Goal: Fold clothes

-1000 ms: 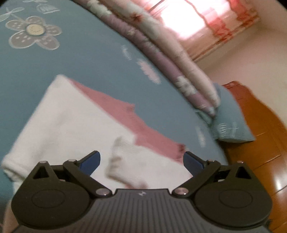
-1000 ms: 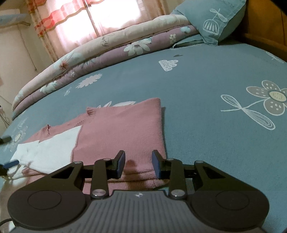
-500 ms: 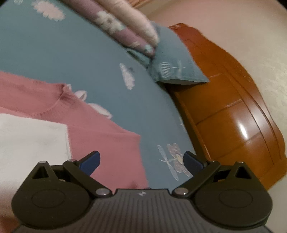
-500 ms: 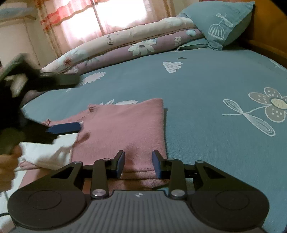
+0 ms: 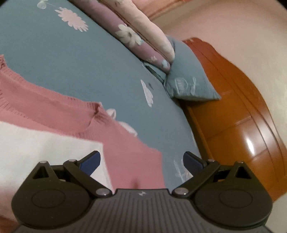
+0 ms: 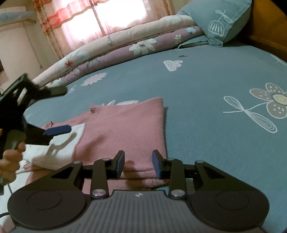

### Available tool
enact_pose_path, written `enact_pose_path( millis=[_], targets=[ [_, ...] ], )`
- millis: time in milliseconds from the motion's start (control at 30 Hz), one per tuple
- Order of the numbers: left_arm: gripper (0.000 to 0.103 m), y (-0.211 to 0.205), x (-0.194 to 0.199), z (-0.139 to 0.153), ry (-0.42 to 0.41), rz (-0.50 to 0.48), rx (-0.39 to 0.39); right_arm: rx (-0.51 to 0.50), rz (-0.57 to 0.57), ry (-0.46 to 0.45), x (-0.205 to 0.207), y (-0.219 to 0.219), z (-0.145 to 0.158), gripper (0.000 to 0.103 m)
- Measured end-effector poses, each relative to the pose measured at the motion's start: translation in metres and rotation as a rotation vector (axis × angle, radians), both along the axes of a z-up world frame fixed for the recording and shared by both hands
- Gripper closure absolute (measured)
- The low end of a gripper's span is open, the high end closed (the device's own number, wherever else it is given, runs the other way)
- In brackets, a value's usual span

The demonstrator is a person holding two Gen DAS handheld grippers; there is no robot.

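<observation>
A pink knit sweater (image 6: 125,129) lies flat on the blue bedsheet (image 6: 206,86), with a white part (image 6: 61,145) folded over its left side. In the left wrist view the pink sweater (image 5: 125,154) and its white part (image 5: 44,152) fill the lower left. My left gripper (image 5: 141,160) is open and empty, hovering just above the sweater; it also shows in the right wrist view (image 6: 57,130) over the white part. My right gripper (image 6: 138,163) is partly open and empty, with its fingertips over the sweater's near hem.
A rolled floral quilt (image 6: 125,44) lies along the far side of the bed. A blue pillow (image 6: 220,21) rests against the wooden headboard (image 5: 242,116). A curtained window (image 6: 111,16) is behind the quilt.
My left gripper has swung from over the white part toward the sweater's pink middle and now appears in the right wrist view. The right gripper has stayed at the hem.
</observation>
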State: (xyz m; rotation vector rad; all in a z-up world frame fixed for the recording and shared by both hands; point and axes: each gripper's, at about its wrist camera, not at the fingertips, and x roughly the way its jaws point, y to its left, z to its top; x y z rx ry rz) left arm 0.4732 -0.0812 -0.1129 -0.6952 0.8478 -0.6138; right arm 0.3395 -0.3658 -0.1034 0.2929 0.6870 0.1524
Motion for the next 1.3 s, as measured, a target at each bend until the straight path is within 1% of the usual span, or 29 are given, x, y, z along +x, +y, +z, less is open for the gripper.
enact_pose_path(
  millis=[33, 67, 133, 233, 300, 367, 400, 433, 500, 567, 600, 700, 733, 800, 867, 933, 1000, 1100, 1167, 1200, 1233, 1267, 1300],
  targets=[
    [0.004, 0.003, -0.001, -0.001, 0.005, 0.002, 0.026, -0.003, 0.000, -0.001, 0.000, 0.001, 0.000, 0.064],
    [0.005, 0.007, -0.001, -0.004, 0.021, 0.022, 0.061, -0.005, -0.001, -0.002, -0.001, 0.001, 0.000, 0.064],
    [0.005, 0.027, -0.003, -0.006, 0.033, 0.073, 0.097, -0.005, 0.001, -0.002, -0.001, 0.001, 0.000, 0.064],
    [0.005, 0.063, -0.006, -0.006, 0.035, 0.168, 0.074, -0.004, 0.005, -0.002, -0.001, -0.001, 0.000, 0.064],
    [0.005, 0.081, -0.007, -0.006, 0.032, 0.217, 0.089, -0.001, 0.006, -0.001, -0.001, -0.002, 0.000, 0.064],
    [0.005, 0.095, -0.010, -0.003, 0.055, 0.257, 0.101, 0.000, 0.003, 0.000, 0.000, -0.001, 0.000, 0.064],
    [0.005, 0.097, -0.012, 0.000, 0.064, 0.261, 0.091, 0.000, 0.004, 0.001, 0.000, -0.001, 0.000, 0.063],
    [0.005, 0.091, -0.013, 0.005, 0.058, 0.238, 0.081, 0.000, 0.004, 0.001, 0.000, 0.000, 0.000, 0.059],
    [0.005, 0.077, -0.016, 0.013, 0.046, 0.192, 0.062, -0.011, 0.012, -0.004, 0.000, 0.003, 0.001, 0.054],
    [0.005, 0.050, -0.018, 0.022, 0.019, 0.110, 0.030, -0.048, 0.017, -0.009, -0.001, 0.009, 0.001, 0.054],
    [0.005, 0.032, -0.021, 0.027, 0.003, 0.048, 0.015, -0.073, 0.021, -0.012, -0.002, 0.012, 0.001, 0.054],
    [0.005, -0.019, -0.023, 0.027, -0.004, -0.105, -0.013, -0.143, 0.037, -0.024, -0.003, 0.021, 0.001, 0.054],
    [0.005, -0.032, -0.023, 0.025, 0.000, -0.136, -0.014, -0.160, 0.042, -0.026, -0.004, 0.023, 0.001, 0.054],
    [0.005, -0.049, -0.022, 0.016, 0.019, -0.160, 0.003, -0.169, 0.049, -0.028, -0.004, 0.023, 0.001, 0.054],
    [0.005, -0.059, -0.020, 0.005, 0.039, -0.172, 0.034, -0.152, 0.050, -0.027, -0.004, 0.019, 0.001, 0.054],
    [0.005, -0.056, -0.014, -0.004, 0.043, -0.134, 0.060, -0.127, 0.052, -0.023, -0.004, 0.015, 0.002, 0.054],
    [0.005, -0.045, -0.011, -0.001, 0.062, -0.072, 0.023, -0.106, 0.051, -0.018, -0.004, 0.011, 0.002, 0.054],
    [0.005, -0.049, -0.001, 0.015, 0.055, -0.044, 0.012, -0.106, 0.055, -0.015, -0.007, 0.007, 0.002, 0.054],
    [0.005, -0.066, 0.005, 0.025, 0.042, -0.108, 0.002, -0.124, 0.060, -0.016, -0.010, 0.007, 0.002, 0.051],
    [0.005, -0.074, 0.007, 0.030, 0.036, -0.140, -0.004, -0.134, 0.055, -0.001, -0.009, 0.006, 0.001, 0.044],
    [0.005, -0.088, 0.012, 0.032, 0.028, -0.173, 0.014, -0.145, 0.049, 0.014, -0.009, 0.005, -0.001, 0.037],
    [0.005, -0.102, 0.016, 0.033, 0.019, -0.207, 0.033, -0.133, 0.050, 0.040, -0.008, 0.003, -0.004, 0.037],
    [0.005, -0.116, 0.020, 0.035, 0.010, -0.240, 0.051, -0.114, 0.042, 0.025, -0.010, 0.000, -0.004, 0.038]
  ],
)
